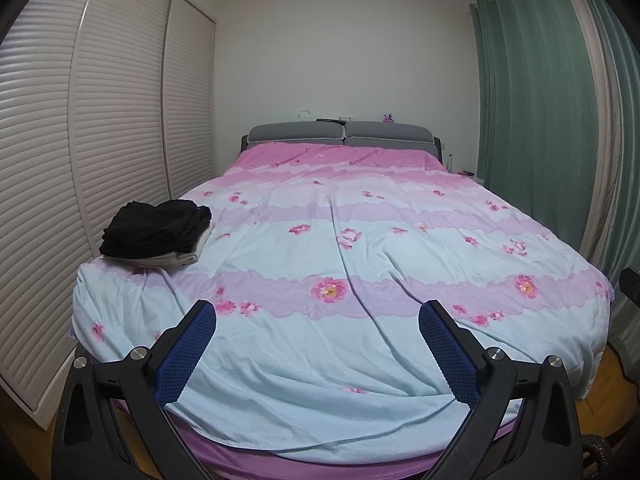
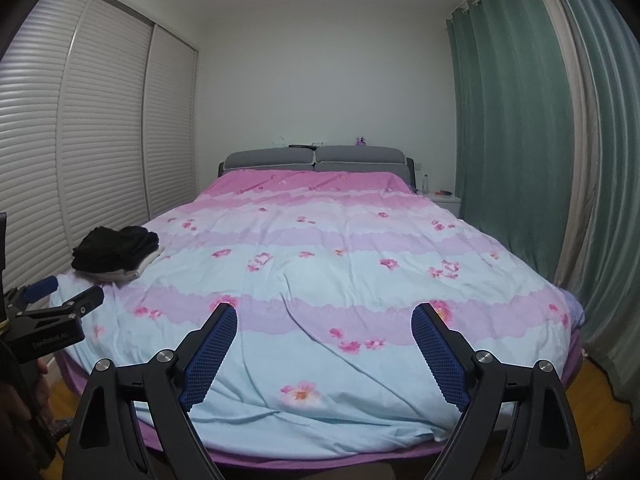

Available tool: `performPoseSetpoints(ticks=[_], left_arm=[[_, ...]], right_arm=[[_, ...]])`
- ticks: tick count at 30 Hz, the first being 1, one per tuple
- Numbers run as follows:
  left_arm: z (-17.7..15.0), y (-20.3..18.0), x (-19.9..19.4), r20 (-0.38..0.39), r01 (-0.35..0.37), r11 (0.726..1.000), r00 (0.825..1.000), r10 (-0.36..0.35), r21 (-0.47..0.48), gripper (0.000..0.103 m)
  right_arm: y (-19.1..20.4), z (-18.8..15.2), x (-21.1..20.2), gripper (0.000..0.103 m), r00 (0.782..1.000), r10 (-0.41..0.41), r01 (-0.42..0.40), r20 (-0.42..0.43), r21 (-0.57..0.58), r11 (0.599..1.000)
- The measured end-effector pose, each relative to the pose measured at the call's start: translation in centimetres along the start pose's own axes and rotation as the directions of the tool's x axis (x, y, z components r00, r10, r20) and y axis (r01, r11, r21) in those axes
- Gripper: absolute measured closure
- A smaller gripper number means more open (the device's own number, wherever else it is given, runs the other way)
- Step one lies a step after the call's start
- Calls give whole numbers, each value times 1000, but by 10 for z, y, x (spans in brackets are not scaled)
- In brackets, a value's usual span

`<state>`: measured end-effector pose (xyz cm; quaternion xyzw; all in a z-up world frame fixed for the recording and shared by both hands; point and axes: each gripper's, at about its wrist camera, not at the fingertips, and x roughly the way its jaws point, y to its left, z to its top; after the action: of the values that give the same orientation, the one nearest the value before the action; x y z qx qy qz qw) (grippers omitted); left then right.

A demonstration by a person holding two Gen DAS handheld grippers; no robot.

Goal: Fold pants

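Note:
A stack of folded clothes (image 1: 156,224) lies near the bed's left front corner, with black garments on top of a white one (image 1: 182,258). The same stack (image 2: 114,248) shows in the right wrist view. My left gripper (image 1: 317,308) stands wide open over the foot of the bed, with only duvet between its blue pads. It also shows from the side as the left gripper (image 2: 72,287), just short of the stack. My right gripper (image 2: 324,309) is open and holds nothing, and points over the middle of the bed's foot. No loose pants lie spread on the bed.
A floral pink, lilac and pale blue duvet (image 1: 360,240) covers the bed. The grey headboard (image 1: 340,132) stands at the far wall. Louvred wardrobe doors (image 1: 116,120) run close along the left, green curtains (image 1: 540,100) along the right. A bedside table (image 2: 446,200) carries a bottle.

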<state>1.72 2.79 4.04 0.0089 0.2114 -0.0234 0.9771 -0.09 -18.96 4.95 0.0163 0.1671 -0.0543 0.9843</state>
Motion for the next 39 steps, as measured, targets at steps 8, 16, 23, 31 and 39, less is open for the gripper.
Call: performPoseSetpoints(ticks=[8,16,23,31,39], left_arm=[[0,1,1,-2,5,1000,1000,-5,0,0],[0,-1,0,1,11,1000,1000,-11,10,0],[-1,-3,-1,2,16,1000,1000,-17,14,0],[-2,-6,-1,5,19,1000,1000,-19,21,0],[-2,-8,-1,-3,30,999,1000,-30,23,0]], right_arm=[[-3,-2,3,13,1000,-8,8,-7,3,1000],[-8,-1,3,13,1000,-10,10,-5,8,1000],[-8,-1,3,13,1000,-9,9,-5,8,1000],[-7,-1,3,13,1000,-11,11,-5,9,1000],[-8,0,4,13,1000,-10,10,-5,7,1000]])
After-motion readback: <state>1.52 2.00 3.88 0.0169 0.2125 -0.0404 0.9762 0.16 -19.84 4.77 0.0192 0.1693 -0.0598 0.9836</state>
